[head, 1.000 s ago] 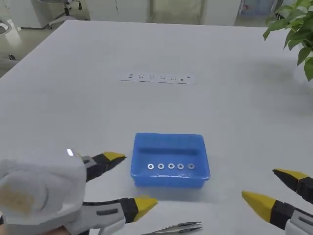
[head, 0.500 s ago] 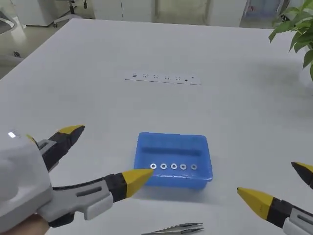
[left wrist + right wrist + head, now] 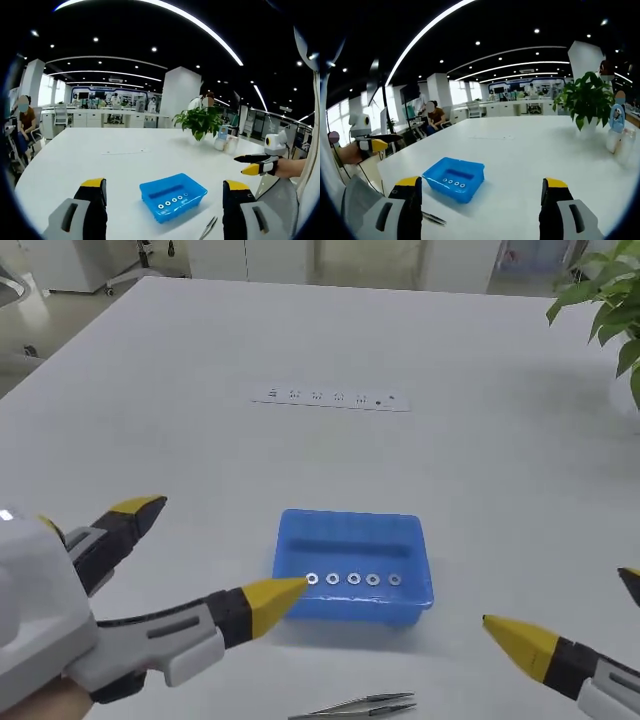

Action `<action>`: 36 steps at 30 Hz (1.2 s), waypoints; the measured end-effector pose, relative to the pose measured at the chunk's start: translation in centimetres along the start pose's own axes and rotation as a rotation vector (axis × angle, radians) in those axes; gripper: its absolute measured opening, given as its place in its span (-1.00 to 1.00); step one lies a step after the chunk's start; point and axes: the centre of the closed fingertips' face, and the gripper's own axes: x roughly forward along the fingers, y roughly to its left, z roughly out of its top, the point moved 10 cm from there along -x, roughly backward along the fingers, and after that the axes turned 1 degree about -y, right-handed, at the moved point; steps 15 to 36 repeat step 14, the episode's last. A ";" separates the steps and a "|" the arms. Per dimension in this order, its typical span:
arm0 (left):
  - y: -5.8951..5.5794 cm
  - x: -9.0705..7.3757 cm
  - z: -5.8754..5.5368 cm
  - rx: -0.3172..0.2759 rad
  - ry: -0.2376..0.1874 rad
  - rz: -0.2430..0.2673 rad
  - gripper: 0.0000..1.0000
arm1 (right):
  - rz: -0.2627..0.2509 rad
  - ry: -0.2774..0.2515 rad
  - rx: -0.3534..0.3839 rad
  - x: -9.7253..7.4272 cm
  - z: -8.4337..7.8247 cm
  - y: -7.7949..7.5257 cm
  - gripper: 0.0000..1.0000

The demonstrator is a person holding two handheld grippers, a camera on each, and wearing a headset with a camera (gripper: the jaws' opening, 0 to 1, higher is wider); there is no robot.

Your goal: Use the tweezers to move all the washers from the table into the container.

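A blue container [image 3: 346, 522] sits on the white table with several washers [image 3: 352, 579] in a row inside it. Silver tweezers [image 3: 356, 706] lie on the table in front of it, near the front edge. My left gripper [image 3: 220, 548] hovers open just left of the container, one yellow tip close to its front-left corner. My right gripper [image 3: 565, 602] is open to the right of the container, with nothing between its jaws. In the left gripper view the container [image 3: 165, 181] and tweezers [image 3: 207, 229] lie ahead. The right gripper view shows the container [image 3: 451, 192] and tweezers [image 3: 434, 218].
A flush white socket strip [image 3: 330, 397] lies in the table's middle, beyond the container. A potted plant [image 3: 602, 310] stands at the far right, with cups [image 3: 225, 144] beside it. A seated person [image 3: 25, 122] and desks are in the room behind.
My left gripper has lifted and swung left, its jaws spread wider. My right gripper slid slightly right and lower in the picture. Container, washers and tweezers lie as before.
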 end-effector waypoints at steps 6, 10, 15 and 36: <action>0.0 -0.1 -0.1 -0.003 0.002 0.001 0.98 | -0.010 0.002 0.004 -0.1 0.0 -0.1 0.97; 0.1 -0.1 -0.1 -0.001 0.006 0.005 0.98 | -0.012 -0.001 0.007 -0.1 0.1 -0.2 0.97; 0.1 -0.2 -0.2 -0.003 0.013 0.002 0.98 | -0.015 0.006 0.005 -0.1 0.0 -0.2 0.96; 0.1 -0.2 -0.2 -0.003 0.013 0.002 0.98 | -0.015 0.006 0.005 -0.1 0.0 -0.2 0.96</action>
